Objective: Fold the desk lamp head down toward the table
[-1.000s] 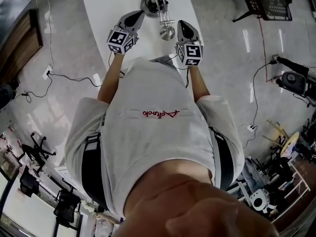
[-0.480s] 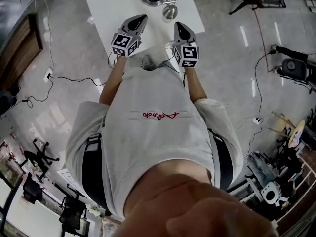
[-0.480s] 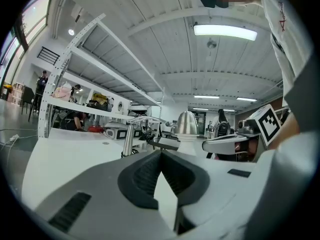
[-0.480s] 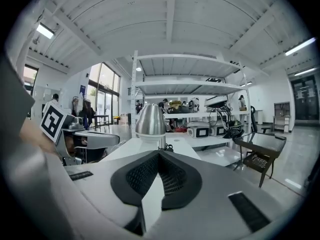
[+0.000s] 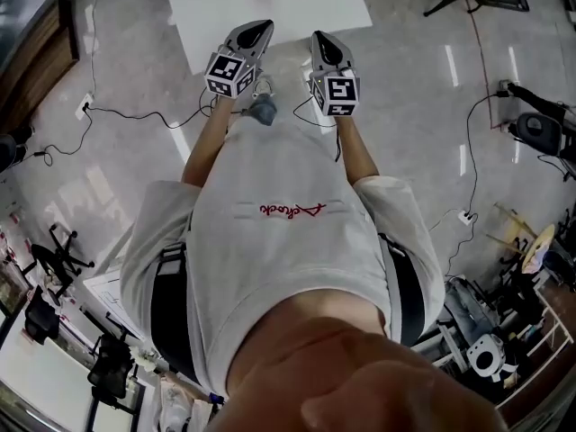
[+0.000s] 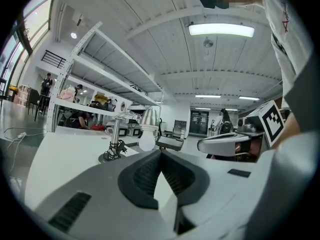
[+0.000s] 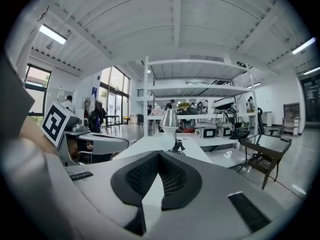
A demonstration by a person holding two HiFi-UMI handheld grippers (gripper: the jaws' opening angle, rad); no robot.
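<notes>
Grippers: left gripper [image 6: 160,153] and right gripper [image 7: 159,154] are both closed tight with nothing between the jaws. They sit side by side over the floor, short of the white table [image 5: 225,7].
Desk lamp [image 6: 142,131]: stands well ahead on the table. Its shade [image 7: 169,119] faces down, with the bulb low over the tabletop.
Stage: fits either a lamp already folded or one needing more lowering.
Handling: if more lowering is needed, press slowly on the shade's top and steady the base.
Containers: none visible on the table.
</notes>
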